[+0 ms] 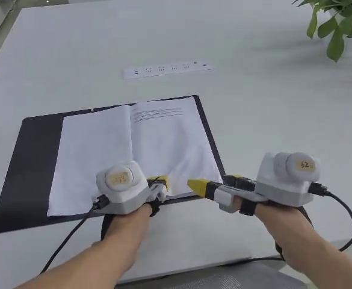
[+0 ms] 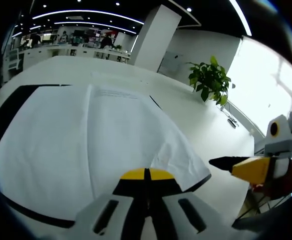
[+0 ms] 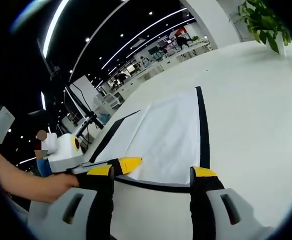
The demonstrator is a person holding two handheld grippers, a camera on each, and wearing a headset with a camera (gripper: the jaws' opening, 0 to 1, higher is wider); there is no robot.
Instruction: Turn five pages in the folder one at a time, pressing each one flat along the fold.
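The black folder point(image 1: 31, 156) lies open on the white table with white pages spread on both sides. The right-hand page point(image 1: 169, 135) is rumpled and slightly raised near its lower right corner point(image 2: 171, 150). My left gripper point(image 1: 157, 182) is shut, its yellow tips point(image 2: 146, 174) together at the near edge of that page by the fold. My right gripper point(image 1: 215, 182) is open just off the folder's near right corner; its jaws point(image 3: 153, 171) straddle the black folder edge point(image 3: 201, 125), nothing between them. The right gripper's yellow tip point(image 2: 245, 167) shows in the left gripper view.
A white power strip point(image 1: 166, 68) lies on the table beyond the folder. A potted plant point(image 1: 338, 24) stands at the far right corner. Cables trail from both grippers over the table's near edge point(image 1: 182, 271). Bare table surrounds the folder.
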